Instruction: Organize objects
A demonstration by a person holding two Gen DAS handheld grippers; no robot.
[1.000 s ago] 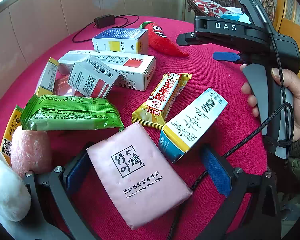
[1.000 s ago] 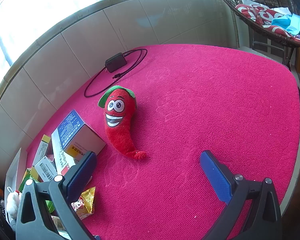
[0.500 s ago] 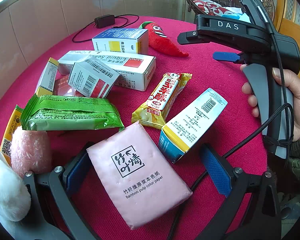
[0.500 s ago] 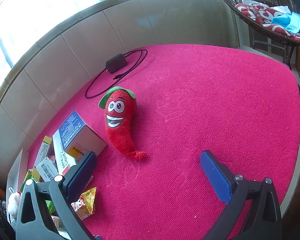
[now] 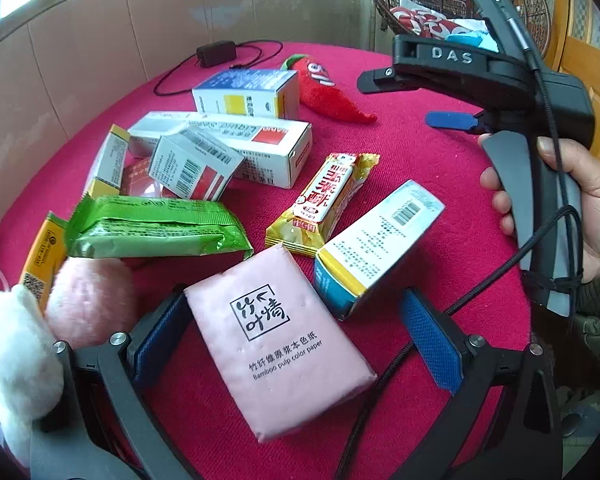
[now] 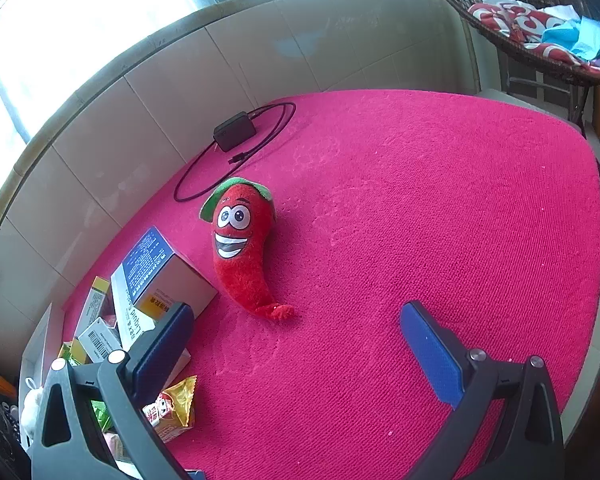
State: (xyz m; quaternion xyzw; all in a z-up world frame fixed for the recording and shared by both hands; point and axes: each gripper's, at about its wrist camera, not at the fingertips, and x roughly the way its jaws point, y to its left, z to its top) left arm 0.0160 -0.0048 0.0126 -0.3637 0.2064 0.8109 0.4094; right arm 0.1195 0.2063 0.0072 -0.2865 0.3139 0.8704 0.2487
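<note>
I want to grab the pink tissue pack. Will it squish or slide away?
The pink tissue pack will probably squish a bit: its plastic wrap looks puffy and soft. It is likely light, being paper. It lies flat on the fuzzy red tablecloth, so it should not slide far. The left hand-held gripper is open around it.

Round table (image 6: 440, 208) covered in pink-red cloth, bore pink tissue pack (image 5: 278, 340), green packet (image 5: 156, 228), yellow snack bar (image 5: 324, 200), cartons, chili plush (image 6: 242, 244), black charger (image 6: 235, 131).
</note>
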